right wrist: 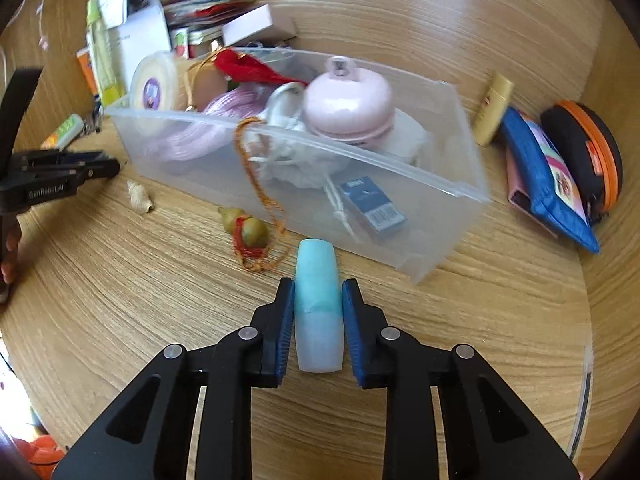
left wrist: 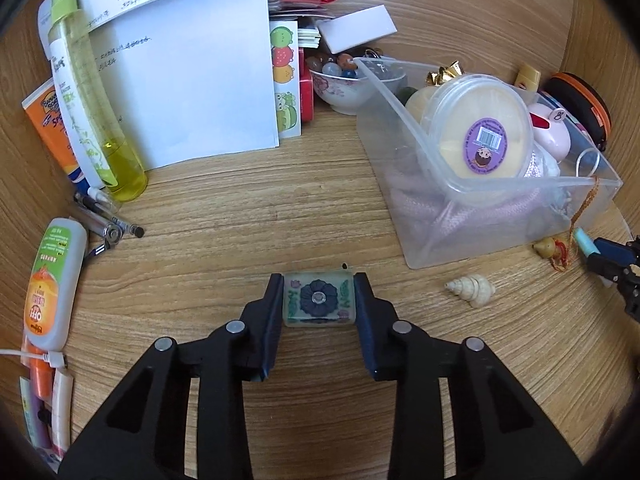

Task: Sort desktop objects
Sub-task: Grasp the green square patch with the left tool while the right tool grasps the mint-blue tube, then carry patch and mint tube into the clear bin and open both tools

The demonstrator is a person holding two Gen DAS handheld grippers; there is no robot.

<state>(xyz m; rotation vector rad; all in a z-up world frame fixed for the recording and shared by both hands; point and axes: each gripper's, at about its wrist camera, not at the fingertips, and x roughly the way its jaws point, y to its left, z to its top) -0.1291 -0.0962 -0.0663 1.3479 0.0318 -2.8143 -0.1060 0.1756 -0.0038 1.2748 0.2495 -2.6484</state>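
Desktop clutter half sorted: my left gripper point(left wrist: 319, 300) clamps the flower-printed translucent block point(left wrist: 319, 299), my right gripper point(right wrist: 319, 308) pinches the turquoise capped tube point(right wrist: 319, 308); I should lift both straight, then lower them gently over the clear plastic bin point(right wrist: 400, 196).

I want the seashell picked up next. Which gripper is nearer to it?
Left, I'd judge. The seashell lies just right of the left gripper, which is shut on a small flowered block. The right gripper, clamping a blue tube, is further, beyond the gourd charm.
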